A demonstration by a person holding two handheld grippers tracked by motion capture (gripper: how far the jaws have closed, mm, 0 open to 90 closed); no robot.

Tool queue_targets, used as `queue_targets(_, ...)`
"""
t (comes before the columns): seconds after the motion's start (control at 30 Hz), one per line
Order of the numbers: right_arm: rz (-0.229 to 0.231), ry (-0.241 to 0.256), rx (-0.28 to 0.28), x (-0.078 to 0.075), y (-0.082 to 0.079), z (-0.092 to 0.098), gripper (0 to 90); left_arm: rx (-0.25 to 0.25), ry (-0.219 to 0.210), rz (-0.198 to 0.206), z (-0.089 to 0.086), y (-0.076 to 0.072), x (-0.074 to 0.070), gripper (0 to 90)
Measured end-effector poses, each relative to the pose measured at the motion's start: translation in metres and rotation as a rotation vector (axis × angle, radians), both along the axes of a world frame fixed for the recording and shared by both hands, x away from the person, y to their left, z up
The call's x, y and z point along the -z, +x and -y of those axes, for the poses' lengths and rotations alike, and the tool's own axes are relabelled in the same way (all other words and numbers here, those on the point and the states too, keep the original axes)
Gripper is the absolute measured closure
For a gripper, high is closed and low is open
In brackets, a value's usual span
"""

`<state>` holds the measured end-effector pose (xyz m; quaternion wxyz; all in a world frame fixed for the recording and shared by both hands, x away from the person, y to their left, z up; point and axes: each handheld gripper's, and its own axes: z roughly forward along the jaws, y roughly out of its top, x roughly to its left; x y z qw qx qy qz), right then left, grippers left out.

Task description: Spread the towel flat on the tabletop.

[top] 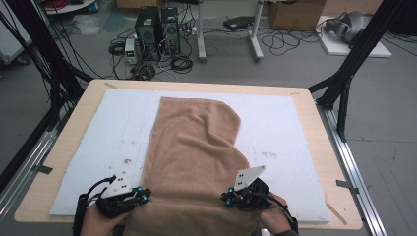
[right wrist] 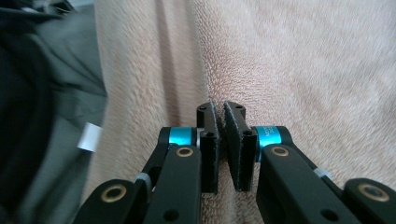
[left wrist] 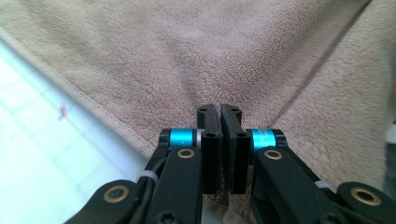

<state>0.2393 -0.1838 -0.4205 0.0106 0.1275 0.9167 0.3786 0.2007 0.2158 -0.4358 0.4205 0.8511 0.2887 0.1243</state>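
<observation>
Near edge, 7 o'clock on the worktop (top: 314,147): left tool (top: 144,195) in the person's left hand (top: 96,223), jaws pinched narrow on the towel (top: 194,162) at its near left hem. In the left gripper view the left tool (left wrist: 219,114) has pile bunched between the jaws, and the towel's (left wrist: 187,56) stitched edge runs diagonally over the mat (left wrist: 42,154) at 9 o'clock.

Near edge, 5 o'clock: right tool (top: 227,198) in the right hand (top: 275,219), jaws likewise nearly closed with a fold of towel between them. The right gripper view shows the right tool (right wrist: 220,114) gripping a raised ridge of the towel (right wrist: 303,60), with dark grey fabric (right wrist: 46,93), blurred, at 9 o'clock.

Towel: tan, lies lengthwise down the centre of the white mat (top: 275,123), the near end draped over the worktop's near edge between the two tools. Far left corner square. Far right corner rounded off and the right side stepped inward toward 12 o'clock; shallow wrinkles across the far half.

Beyond the worktop, 12 o'clock: computer towers (top: 157,32) and loose cables (top: 182,61) on the grey floor (top: 383,123).
</observation>
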Motion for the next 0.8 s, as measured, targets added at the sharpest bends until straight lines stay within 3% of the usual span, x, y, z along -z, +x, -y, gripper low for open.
queue_targets(0.13,-0.02,0.028,-0.057,-0.008,-0.015,-0.007,80.9,0.014,-0.009,-0.005,-0.007,-0.016,-0.003,86.0)
queue_targets(0.2,-0.005,0.039,-0.051,-0.014,-0.018,-0.006,74.4,0.017,-0.023,-0.016,-0.008,-0.017,-0.006,79.7)
queue_targets(0.27,0.021,0.051,-0.008,-0.019,-0.013,0.0,70.1,0.009,-0.037,-0.013,-0.008,-0.012,-0.009,67.1)
queue_targets(0.33,0.031,0.049,0.062,-0.02,-0.002,0.008,66.5,-0.005,-0.05,-0.017,-0.006,-0.002,-0.01,60.0)
queue_targets(0.47,0.041,-0.018,0.187,-0.009,0.022,0.017,59.6,-0.017,-0.049,-0.032,0.002,0.024,-0.004,56.2)
queue_targets(0.6,0.012,-0.052,0.201,0.01,0.033,0.017,63.2,-0.002,0.001,-0.078,0.015,0.04,0.009,59.5)
queue_targets(0.63,0.001,-0.064,0.188,0.014,0.033,0.014,67.6,0.005,0.009,-0.042,0.016,0.039,0.01,62.6)
queue_targets(0.67,0.013,-0.056,0.186,0.016,0.032,0.013,73.0,0.004,0.013,-0.029,0.015,0.038,0.01,71.5)
queue_targets(0.73,0.005,-0.047,0.17,0.016,0.032,0.013,83.4,0.003,0.006,-0.027,0.013,0.037,0.011,83.6)
queue_targets(0.8,0.026,-0.068,0.145,0.014,0.031,0.009,85.5,0.002,0.006,-0.024,0.013,0.036,0.011,85.9)
